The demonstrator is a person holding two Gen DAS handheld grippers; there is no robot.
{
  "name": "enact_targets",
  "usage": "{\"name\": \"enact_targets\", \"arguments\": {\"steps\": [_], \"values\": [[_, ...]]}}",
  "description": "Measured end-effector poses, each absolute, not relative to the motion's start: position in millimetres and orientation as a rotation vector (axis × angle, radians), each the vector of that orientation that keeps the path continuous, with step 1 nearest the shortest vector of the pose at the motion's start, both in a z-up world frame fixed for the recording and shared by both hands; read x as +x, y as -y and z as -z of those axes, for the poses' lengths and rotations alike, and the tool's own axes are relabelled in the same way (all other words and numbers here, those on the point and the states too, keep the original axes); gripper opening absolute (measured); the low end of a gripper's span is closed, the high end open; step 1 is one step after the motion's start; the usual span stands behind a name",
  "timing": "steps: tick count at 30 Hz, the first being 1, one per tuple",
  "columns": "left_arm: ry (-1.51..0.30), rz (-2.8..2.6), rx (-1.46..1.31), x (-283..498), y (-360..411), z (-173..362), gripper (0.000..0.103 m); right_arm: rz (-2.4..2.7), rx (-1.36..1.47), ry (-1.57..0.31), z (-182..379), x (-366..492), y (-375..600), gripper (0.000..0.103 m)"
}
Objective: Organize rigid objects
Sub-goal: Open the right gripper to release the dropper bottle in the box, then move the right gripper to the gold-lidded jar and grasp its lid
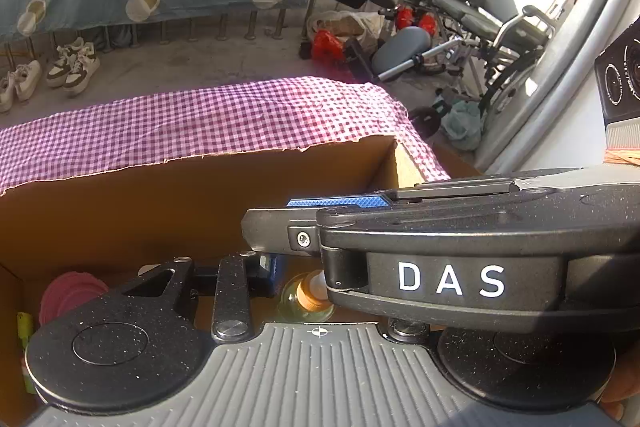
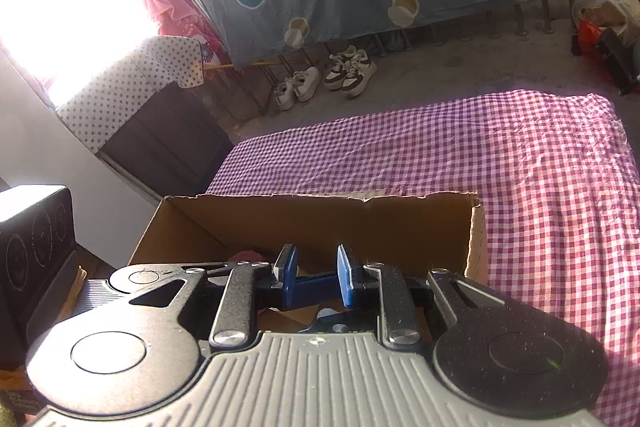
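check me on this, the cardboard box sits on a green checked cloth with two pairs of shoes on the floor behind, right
Not quite: the cloth under the cardboard box is purple and white checked, not green, as the right wrist view shows plainly. The rest holds: two pairs of shoes stand on the floor behind.

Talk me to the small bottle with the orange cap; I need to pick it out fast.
Start at the brown cardboard box on the purple checked cloth, in the left wrist view. On its floor, just beneath the gripper crossing from the right, stands a clear, yellowish bottle. Its ribbed orange cap sets it apart from the pink round thing at left.
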State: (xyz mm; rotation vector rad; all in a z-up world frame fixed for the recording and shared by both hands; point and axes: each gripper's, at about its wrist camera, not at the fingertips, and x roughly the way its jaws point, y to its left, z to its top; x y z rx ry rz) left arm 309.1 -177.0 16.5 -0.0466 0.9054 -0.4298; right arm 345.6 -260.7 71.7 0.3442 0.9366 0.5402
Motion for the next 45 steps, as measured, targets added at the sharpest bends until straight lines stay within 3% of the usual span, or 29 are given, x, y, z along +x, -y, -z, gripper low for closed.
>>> {"name": "enact_targets", "arguments": {"steps": [7, 9, 11, 22, 24, 25, 27, 36, 45], "values": [[-0.888, 0.428, -0.034, 307, 182, -22, 0.037, -0.538, 0.372, -0.918, -76, 339, 267, 0.024], [-0.881, 0.428, -0.03, 303, 181, -27, 0.053, -0.536, 0.403, -0.909, -80, 335, 273, 0.024], [-0.862, 0.433, -0.018, 296, 180, -34, 0.062, -0.53, 0.439, -0.883, -87, 327, 282, 0.025], [-0.715, 0.469, 0.089, 203, 145, -90, 0.095, -0.528, 0.624, -0.671, -140, 209, 317, 0.027], [-0.686, 0.47, 0.088, 180, 132, -96, 0.1, -0.533, 0.64, -0.655, -144, 182, 317, 0.031], [-0.676, 0.473, 0.082, 170, 126, -98, 0.101, -0.533, 0.646, -0.644, -144, 170, 316, 0.04], [-0.664, 0.477, 0.062, 152, 112, -99, 0.102, -0.54, 0.656, -0.626, -144, 146, 312, 0.048], [-0.72, 0.431, 0.077, 92, 72, -53, 0.102, -0.572, 0.696, -0.737, -108, 91, 276, 0.048], [-0.817, 0.423, -0.004, 74, 56, 10, 0.102, -0.618, 0.727, -0.91, -57, 108, 225, 0.048]]}}
